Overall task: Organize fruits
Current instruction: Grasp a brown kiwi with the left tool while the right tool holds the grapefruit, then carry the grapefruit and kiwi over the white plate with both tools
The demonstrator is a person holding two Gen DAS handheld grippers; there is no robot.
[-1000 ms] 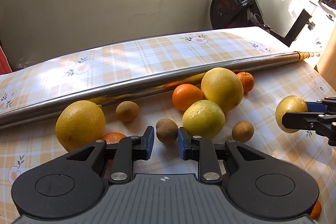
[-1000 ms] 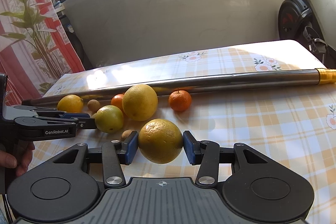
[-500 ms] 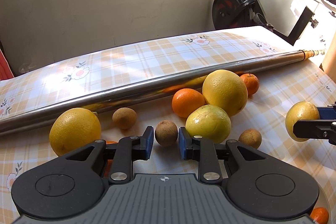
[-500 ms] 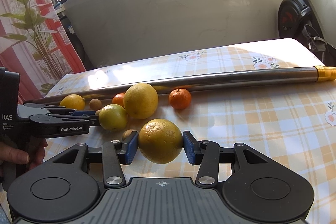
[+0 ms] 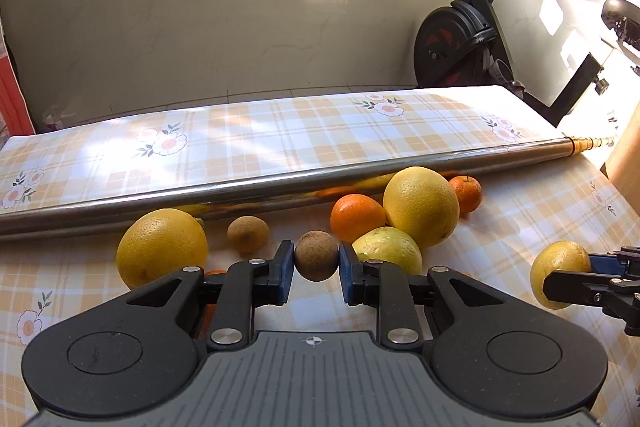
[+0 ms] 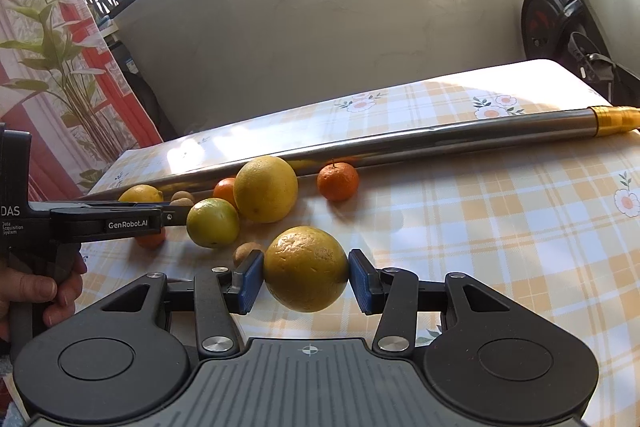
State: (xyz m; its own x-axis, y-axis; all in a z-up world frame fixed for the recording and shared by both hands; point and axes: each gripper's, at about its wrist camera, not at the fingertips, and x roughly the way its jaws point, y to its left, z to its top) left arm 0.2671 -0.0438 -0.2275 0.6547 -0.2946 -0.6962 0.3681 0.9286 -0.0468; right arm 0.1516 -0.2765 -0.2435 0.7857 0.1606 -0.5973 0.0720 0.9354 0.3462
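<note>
We have the left gripper (image 5: 316,269) clamped on the small brown fruit (image 5: 316,255), with the green-yellow citrus (image 5: 390,254) touching just right; the right gripper (image 6: 306,283) is clamped on a yellow-orange citrus (image 6: 305,269).

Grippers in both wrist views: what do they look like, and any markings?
Both the left gripper and right gripper have black scissor-link arms, silver pivot screws, blue pads on the fingers and a ribbed grey body with a crosshair mark. White "GenRobot.AI" and "DAS" lettering runs along the left gripper's side. No cables or sleeves show.

Pole (image 5: 280,183): polished metal, mirror-glossy, w/ brass-coloured end. Tablecloth (image 6: 500,227): glossy, smooth, checked. Citrus peel (image 6: 306,277): dimpled, matt. Brown fruit (image 5: 316,255): rough, dull.
</note>
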